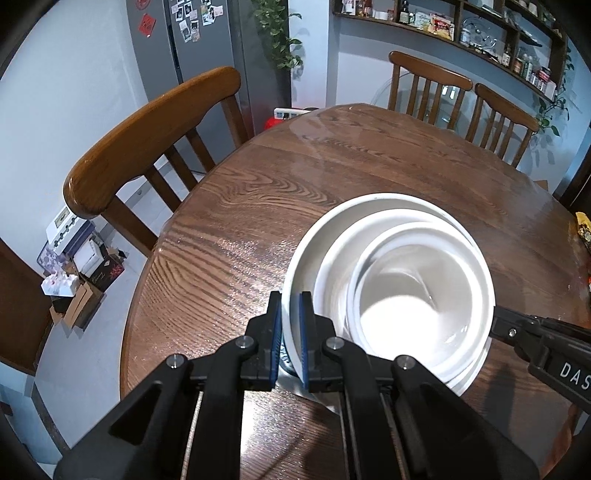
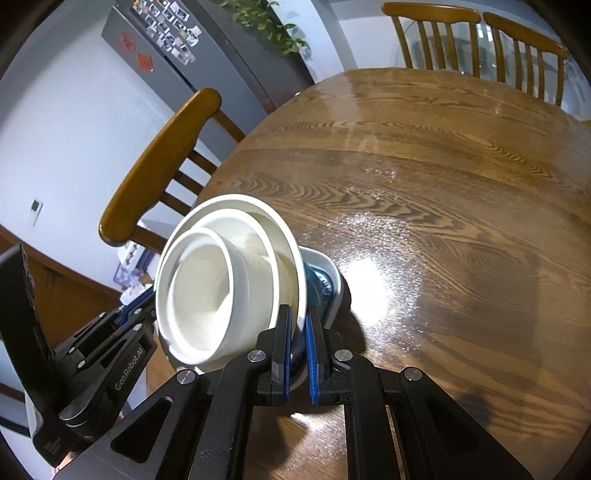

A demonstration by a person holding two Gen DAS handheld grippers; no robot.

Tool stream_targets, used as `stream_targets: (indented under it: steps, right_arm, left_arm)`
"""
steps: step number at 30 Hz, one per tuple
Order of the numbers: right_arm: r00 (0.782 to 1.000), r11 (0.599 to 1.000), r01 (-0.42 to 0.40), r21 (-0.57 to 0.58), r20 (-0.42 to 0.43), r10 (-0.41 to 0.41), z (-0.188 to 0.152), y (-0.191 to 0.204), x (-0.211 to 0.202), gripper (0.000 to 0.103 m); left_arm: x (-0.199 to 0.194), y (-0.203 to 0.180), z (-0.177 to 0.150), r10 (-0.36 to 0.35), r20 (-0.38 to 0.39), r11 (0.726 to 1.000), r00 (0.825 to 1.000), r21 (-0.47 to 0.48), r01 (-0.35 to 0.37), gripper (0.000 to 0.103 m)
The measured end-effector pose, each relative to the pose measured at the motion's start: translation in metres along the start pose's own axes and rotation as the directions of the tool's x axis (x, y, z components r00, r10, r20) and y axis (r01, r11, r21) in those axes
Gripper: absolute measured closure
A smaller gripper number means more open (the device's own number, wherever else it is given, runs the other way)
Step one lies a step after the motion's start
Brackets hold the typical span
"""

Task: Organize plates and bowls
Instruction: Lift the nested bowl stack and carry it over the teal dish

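A stack of three nested white bowls (image 1: 391,280) rests on a plate with a blue pattern (image 2: 327,280), over the near left part of the round wooden table (image 1: 332,166). My left gripper (image 1: 290,300) is shut on the left rim of the outermost bowl. My right gripper (image 2: 300,313) is shut on that bowl's opposite rim, and it also shows at the right edge of the left wrist view (image 1: 496,325). In the right wrist view the left gripper (image 2: 138,306) shows behind the stack (image 2: 221,288). I cannot tell whether the stack touches the table.
Wooden chairs stand around the table: one at the left (image 1: 147,136) and two at the far side (image 1: 428,74). A grey fridge (image 1: 207,55) and wall shelves (image 1: 480,33) stand beyond. Boxes (image 1: 77,266) lie on the floor at the left. A packet (image 1: 583,229) lies at the table's right edge.
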State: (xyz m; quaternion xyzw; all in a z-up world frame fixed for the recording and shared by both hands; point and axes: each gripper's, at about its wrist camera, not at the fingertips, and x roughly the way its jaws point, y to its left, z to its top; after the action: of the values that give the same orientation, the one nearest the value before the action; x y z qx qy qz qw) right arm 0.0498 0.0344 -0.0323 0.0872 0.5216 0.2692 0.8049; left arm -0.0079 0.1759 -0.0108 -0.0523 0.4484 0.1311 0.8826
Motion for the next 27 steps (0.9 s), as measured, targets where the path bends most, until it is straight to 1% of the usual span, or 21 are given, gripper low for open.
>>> stream_targets:
  steps: [10,27]
  right_arm:
    - [0.999,1.0,-0.007,-0.003,-0.035,0.007,0.002,0.003,0.015,0.092]
    - [0.998,1.0,-0.002,0.0,-0.06,0.002,0.003,0.006,0.026,0.092]
  left_arm:
    - [0.011,0.011,-0.001,0.011,-0.025,1.0,1.0,-0.012,-0.011,0.099]
    - [0.02,0.017,-0.003,0.013,-0.047,1.0,0.999,-0.015,-0.014,0.099]
